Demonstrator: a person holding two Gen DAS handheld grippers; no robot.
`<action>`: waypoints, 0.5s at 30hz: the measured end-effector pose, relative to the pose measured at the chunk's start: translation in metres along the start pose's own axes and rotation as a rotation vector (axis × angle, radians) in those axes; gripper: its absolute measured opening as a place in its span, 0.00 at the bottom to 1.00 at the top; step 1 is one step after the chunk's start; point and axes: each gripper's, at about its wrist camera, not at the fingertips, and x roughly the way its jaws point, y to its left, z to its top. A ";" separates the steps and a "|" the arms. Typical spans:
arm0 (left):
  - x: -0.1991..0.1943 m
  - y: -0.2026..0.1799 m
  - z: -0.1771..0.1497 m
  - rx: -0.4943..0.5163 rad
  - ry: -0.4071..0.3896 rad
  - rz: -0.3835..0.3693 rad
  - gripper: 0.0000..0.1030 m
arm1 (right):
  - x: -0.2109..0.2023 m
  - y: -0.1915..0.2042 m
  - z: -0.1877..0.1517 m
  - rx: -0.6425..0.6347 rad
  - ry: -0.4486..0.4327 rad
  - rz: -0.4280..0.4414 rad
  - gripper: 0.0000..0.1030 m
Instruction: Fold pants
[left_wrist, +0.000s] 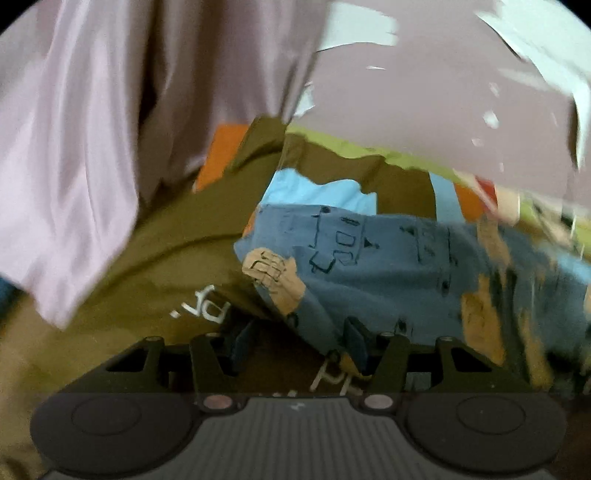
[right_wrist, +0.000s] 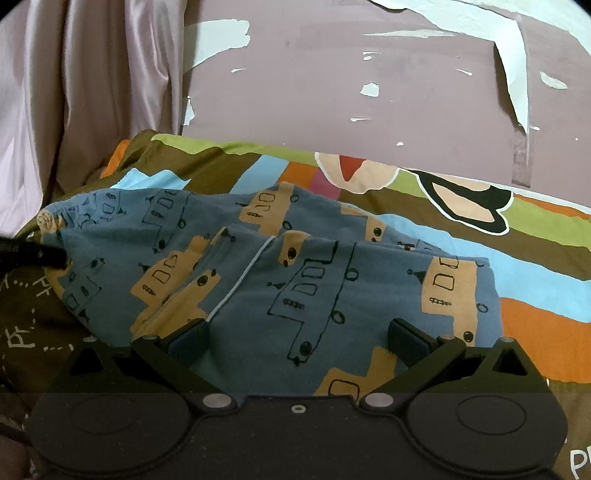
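Blue pants (right_wrist: 295, 266) with tan vehicle prints lie bunched on a colourful bedsheet (right_wrist: 535, 266), the elastic waistband (right_wrist: 51, 218) at the left. My right gripper (right_wrist: 301, 339) stands wide open low over the near part of the pants, its pads apart from the cloth between them. The left wrist view is blurred. In it my left gripper (left_wrist: 299, 343) is open at the left edge of the pants (left_wrist: 388, 266), with brown sheet and a corner of blue cloth between its fingers. A dark tip of the left gripper (right_wrist: 40, 255) shows beside the waistband in the right wrist view.
A pale pink curtain (right_wrist: 85, 92) hangs at the back left. Behind the bed stands a mauve wall (right_wrist: 351, 74) with peeling paint. Brown sheet with white lettering (right_wrist: 22, 325) lies left of the pants.
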 end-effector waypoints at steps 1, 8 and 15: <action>0.005 0.009 0.004 -0.048 -0.003 -0.006 0.51 | 0.000 0.000 0.000 -0.003 0.001 -0.001 0.99; 0.019 0.038 0.027 -0.162 -0.065 -0.005 0.47 | 0.001 0.002 -0.001 -0.015 0.002 -0.007 0.99; 0.019 0.018 0.034 -0.036 -0.101 0.049 0.23 | 0.001 0.002 -0.002 -0.016 0.000 -0.004 0.99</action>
